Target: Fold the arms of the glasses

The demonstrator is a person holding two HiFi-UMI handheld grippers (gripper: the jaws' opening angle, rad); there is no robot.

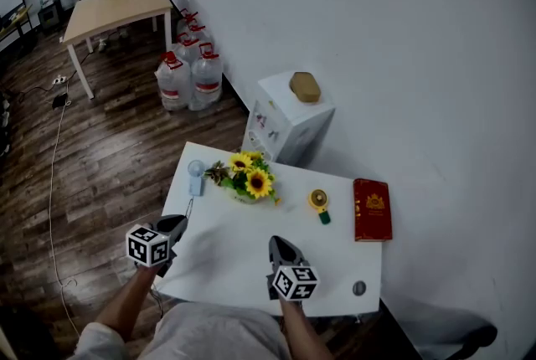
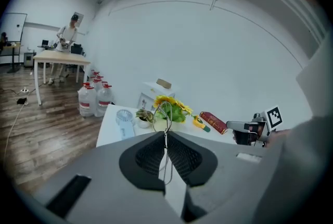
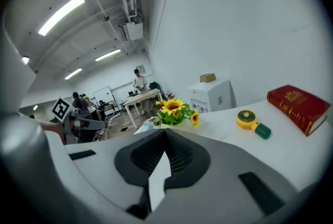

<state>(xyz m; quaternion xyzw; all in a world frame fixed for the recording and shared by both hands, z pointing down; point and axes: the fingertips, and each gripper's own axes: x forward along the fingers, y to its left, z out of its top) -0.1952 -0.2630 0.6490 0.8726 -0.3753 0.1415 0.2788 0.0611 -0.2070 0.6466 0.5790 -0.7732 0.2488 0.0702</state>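
Observation:
Thin wire-framed glasses (image 2: 167, 113) stick up from between the closed pads of my left gripper (image 2: 165, 135); a rim loop rises above the fingertips and a wire runs down the seam. In the head view the left gripper (image 1: 173, 226) hovers at the left edge of the white table (image 1: 243, 262), and the glasses are too fine to make out there. My right gripper (image 3: 165, 132) is shut with nothing between its pads. It sits over the table's near middle (image 1: 277, 244), apart from the left one.
On the table stand a pot of sunflowers (image 1: 249, 177), a small blue hand fan (image 1: 196, 176), a yellow and green gadget (image 1: 319, 202), a red book (image 1: 372, 209) and a small dark disc (image 1: 359, 288). A white cabinet (image 1: 289, 120) and water bottles (image 1: 188, 74) lie beyond.

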